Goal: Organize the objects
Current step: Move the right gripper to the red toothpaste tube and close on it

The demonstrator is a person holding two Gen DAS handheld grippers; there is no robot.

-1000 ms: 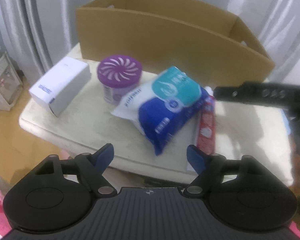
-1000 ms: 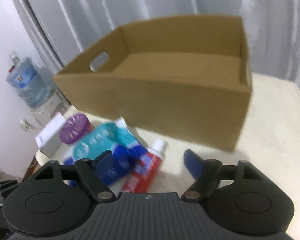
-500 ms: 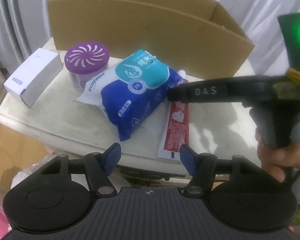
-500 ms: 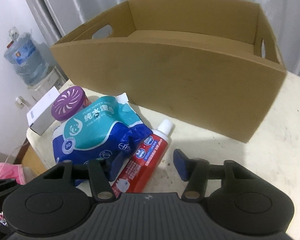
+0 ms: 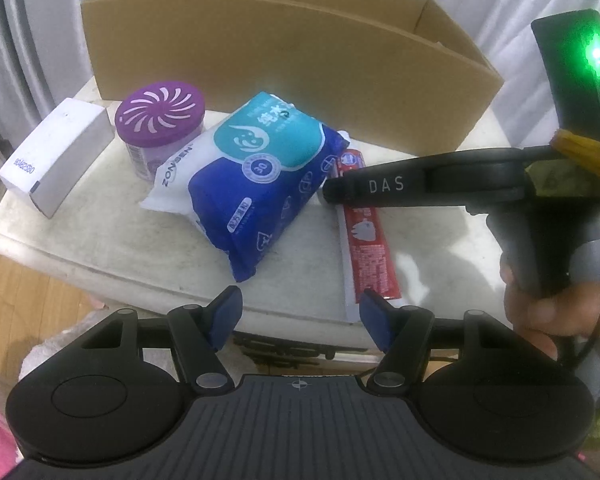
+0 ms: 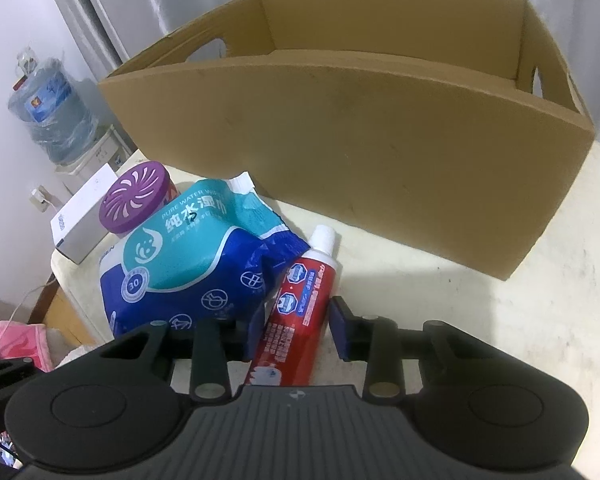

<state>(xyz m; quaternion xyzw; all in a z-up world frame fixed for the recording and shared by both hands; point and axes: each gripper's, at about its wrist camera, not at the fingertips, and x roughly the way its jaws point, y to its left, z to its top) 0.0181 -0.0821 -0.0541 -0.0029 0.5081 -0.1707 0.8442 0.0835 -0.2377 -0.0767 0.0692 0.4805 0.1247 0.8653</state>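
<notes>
Toothpaste tube: lies flat near the table's front edge, cap toward the far box, just right of the wipes pack; nearest item, so probably the first to go.
Right gripper: angled down over the tube, blue pads either side of its red body; jaws have just been closing and look snug on it, though a firm pinch is not certain.
Left gripper: hangs off the near table edge, partly open, nothing between its pads; seemingly waiting its turn.
Wipes pack: blue and teal soft pack at the middle, one corner against the tube, so a lift may nudge it.
Air freshener jar: purple lid, upright, behind the pack to the left.
White carton: at the far-left table corner.
Cardboard box: open-topped, seemingly empty, at the far side; the likely destination.
Table: pale top, bare on the right.
</notes>
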